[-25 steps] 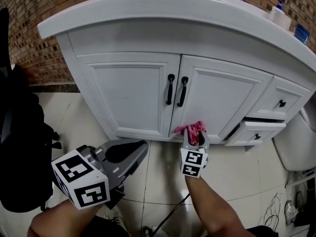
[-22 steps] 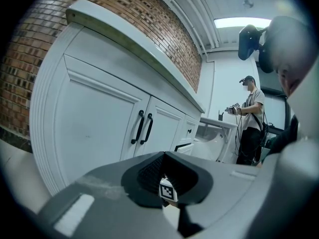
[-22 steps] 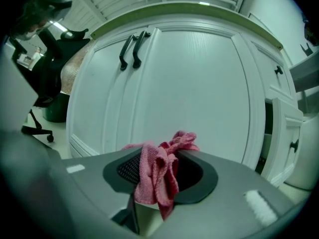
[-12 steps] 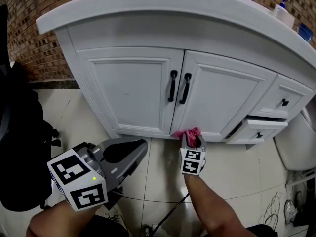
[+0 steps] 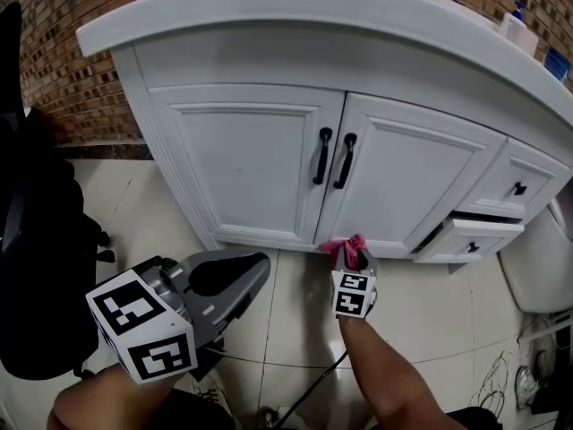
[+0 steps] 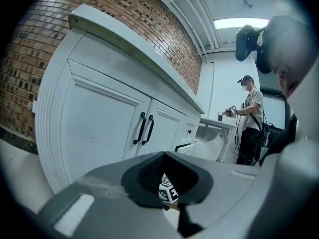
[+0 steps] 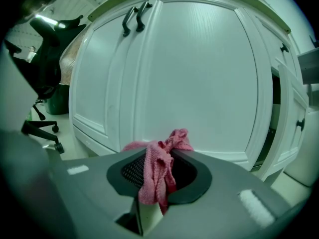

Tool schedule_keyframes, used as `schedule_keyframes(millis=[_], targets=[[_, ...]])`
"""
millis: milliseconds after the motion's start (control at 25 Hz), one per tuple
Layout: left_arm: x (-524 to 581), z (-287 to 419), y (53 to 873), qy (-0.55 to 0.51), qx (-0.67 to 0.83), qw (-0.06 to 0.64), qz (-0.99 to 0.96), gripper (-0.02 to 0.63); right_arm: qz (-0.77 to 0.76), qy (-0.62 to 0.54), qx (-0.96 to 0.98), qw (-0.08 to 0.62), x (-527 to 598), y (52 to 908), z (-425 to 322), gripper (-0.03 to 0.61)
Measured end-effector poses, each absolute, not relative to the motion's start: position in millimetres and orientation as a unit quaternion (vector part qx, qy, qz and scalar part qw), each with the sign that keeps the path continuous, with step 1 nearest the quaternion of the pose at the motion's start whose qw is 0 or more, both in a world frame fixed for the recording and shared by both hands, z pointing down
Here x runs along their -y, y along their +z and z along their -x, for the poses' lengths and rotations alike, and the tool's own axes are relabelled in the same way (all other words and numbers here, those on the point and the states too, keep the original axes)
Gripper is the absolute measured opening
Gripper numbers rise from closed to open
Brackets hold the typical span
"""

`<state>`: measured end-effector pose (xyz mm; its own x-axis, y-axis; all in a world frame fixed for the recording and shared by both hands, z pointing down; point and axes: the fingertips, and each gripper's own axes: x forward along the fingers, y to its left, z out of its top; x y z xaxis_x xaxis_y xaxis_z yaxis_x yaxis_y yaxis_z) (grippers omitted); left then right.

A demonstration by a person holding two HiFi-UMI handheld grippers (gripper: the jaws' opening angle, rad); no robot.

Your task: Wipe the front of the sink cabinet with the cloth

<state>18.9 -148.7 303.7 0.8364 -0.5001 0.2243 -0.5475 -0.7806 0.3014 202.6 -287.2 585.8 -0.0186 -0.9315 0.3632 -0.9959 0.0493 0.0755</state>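
Down a little since a second ago, the right tongs (image 5: 350,260) clench the crumpled pink cloth (image 5: 344,245) at the bottom rail of the white sink cabinet (image 5: 242,164) (contact looks likely, not certain). Left tongs (image 5: 254,269) hang closed, empty. I'd press flat and sweep sideways evenly.

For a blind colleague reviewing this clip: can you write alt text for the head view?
The right gripper holds a pink cloth at the bottom edge of the white sink cabinet, below its right door. The left gripper, shut and empty, hangs over the tiled floor; a lower drawer at the right stands slightly open.
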Motion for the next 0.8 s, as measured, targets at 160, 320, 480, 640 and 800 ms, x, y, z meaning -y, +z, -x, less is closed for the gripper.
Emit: schedule_keyframes(millis=[160, 320, 480, 640, 800], targets=[[146, -13, 301, 0.063, 0.282, 0.179, -0.94, 0.006, -0.678, 0.138, 0.706, 0.154, 285, 595, -201, 0.091], [144, -7, 299, 0.058, 0.286, 0.18, -0.939, 0.006, -0.654, 0.21, 0.712, 0.147, 283, 617, -196, 0.079], [142, 1, 297, 0.053, 0.289, 0.18, -0.939, 0.006, -0.649, 0.217, 0.713, 0.15, 278, 619, -194, 0.075], [142, 9, 292, 0.044, 0.289, 0.179, -0.939, 0.006, -0.647, 0.217, 0.715, 0.157, 272, 613, -188, 0.075], [143, 12, 290, 0.037, 0.287, 0.178, -0.94, 0.006, -0.624, 0.174, 0.743, 0.169, 266, 595, -162, 0.075]])
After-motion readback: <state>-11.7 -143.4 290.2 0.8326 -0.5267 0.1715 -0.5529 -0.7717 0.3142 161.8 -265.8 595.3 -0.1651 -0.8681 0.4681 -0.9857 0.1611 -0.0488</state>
